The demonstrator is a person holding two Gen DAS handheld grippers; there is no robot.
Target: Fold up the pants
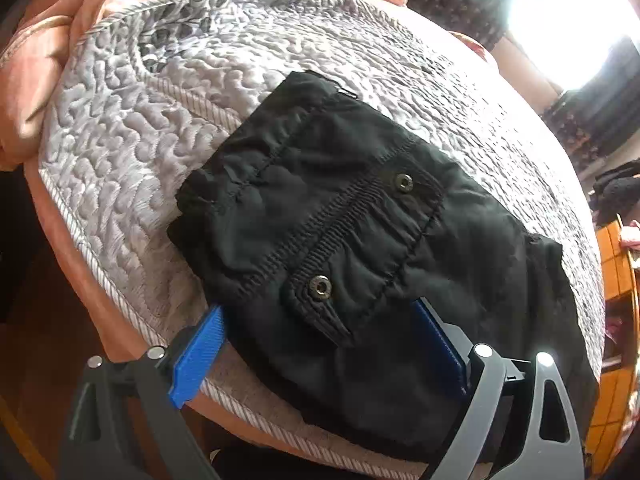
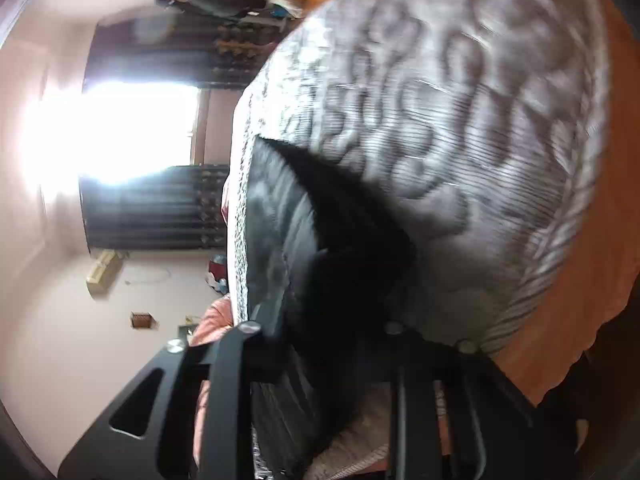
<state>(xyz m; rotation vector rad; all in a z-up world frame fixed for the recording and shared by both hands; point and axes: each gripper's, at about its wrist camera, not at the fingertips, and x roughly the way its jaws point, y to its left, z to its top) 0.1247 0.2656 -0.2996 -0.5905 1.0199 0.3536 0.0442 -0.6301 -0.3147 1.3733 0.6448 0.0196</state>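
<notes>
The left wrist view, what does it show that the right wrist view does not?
Only left wrist: the folded black fabric pants seen flat, two metal snap buttons, blue pads with jaws standing wide apart. Only right wrist: blurred dark pants fabric bunched at the right gripper. Both: the grey quilted bedspread, the bright window.

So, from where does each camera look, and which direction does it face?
Left wrist: sits on the left gripper, looking steeply down at the folded black pants on the grey quilted bedspread; its two blue fingers stand apart around the near edge of the pants.
Right wrist: sits on the right gripper, turned sideways, facing along the bed toward a bright window; the black frame shows, with dark cloth at the fingers, blurred.
Shared: pants, bedspread, window, dark curtains.
</notes>
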